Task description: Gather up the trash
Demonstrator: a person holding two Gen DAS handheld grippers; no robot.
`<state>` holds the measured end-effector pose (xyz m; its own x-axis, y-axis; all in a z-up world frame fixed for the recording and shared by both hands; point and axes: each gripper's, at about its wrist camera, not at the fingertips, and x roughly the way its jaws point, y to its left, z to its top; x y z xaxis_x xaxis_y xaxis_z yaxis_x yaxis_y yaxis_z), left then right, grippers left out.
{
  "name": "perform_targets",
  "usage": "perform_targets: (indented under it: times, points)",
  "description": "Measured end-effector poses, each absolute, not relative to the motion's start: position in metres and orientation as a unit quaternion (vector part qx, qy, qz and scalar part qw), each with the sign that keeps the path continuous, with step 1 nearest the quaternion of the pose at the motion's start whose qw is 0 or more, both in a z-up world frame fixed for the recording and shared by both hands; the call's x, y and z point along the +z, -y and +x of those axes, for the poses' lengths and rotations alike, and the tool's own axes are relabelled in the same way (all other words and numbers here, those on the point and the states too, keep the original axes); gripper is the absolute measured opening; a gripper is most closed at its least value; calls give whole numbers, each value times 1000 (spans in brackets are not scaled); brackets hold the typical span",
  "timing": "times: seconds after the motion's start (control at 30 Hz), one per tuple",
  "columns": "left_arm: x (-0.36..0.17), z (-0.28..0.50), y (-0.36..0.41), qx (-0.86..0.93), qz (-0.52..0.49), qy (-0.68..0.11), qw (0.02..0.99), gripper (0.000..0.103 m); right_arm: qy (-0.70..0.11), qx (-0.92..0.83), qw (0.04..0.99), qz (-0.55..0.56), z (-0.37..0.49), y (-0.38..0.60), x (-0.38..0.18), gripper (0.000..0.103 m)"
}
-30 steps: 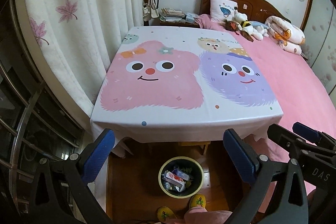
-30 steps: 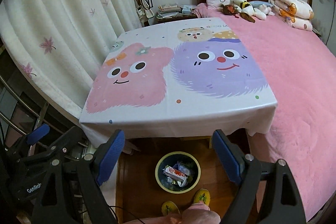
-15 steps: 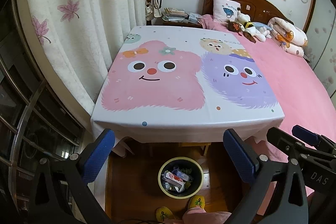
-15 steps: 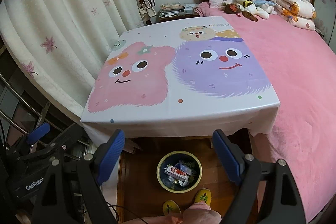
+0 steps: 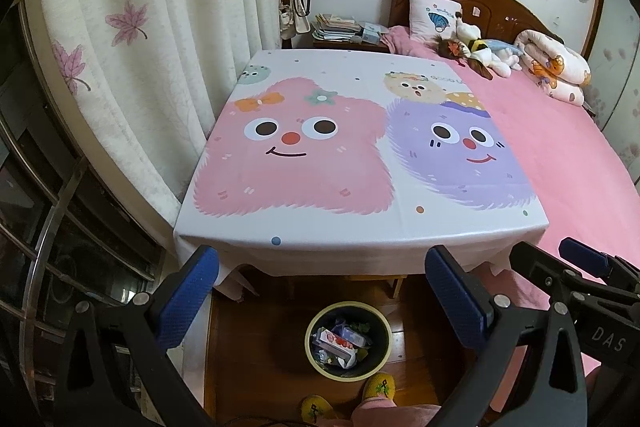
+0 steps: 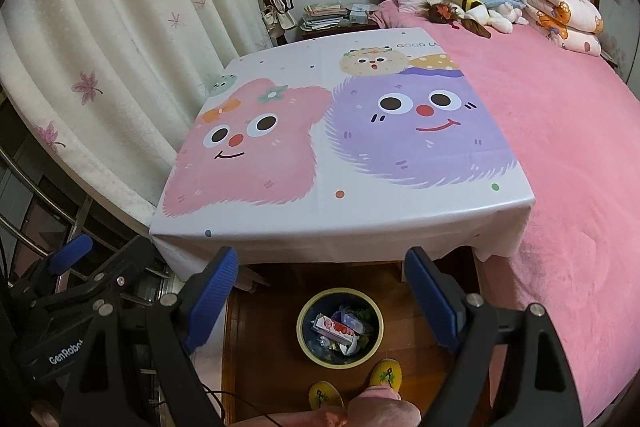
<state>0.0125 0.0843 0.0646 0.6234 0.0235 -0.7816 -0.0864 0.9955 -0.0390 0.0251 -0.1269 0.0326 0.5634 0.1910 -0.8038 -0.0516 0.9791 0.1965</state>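
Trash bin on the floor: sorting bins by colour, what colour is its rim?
Pale yellow rim on the trash bin, dark inside; clearest in the right wrist view.

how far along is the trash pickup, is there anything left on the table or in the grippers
Mostly done, by the look of it. The round yellow-rimmed dark bin on the wooden floor already holds wrappers and a small carton. Nothing is in hand: the left gripper and right gripper both hang open and empty above the bin. No trash shows on the cartoon-monster tablecloth, so nothing visible is left to collect.
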Motion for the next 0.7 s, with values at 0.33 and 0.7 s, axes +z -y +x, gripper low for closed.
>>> perform_targets:
  times: [0.33,0.7]
  points:
    - [62,21,-83,39,-31,-432,900,102,-465,77,878,77,38,130,29,86]
    - [63,26,-81,22,-22,-431,902,102,-475,70,873,85,45,135,21,86]
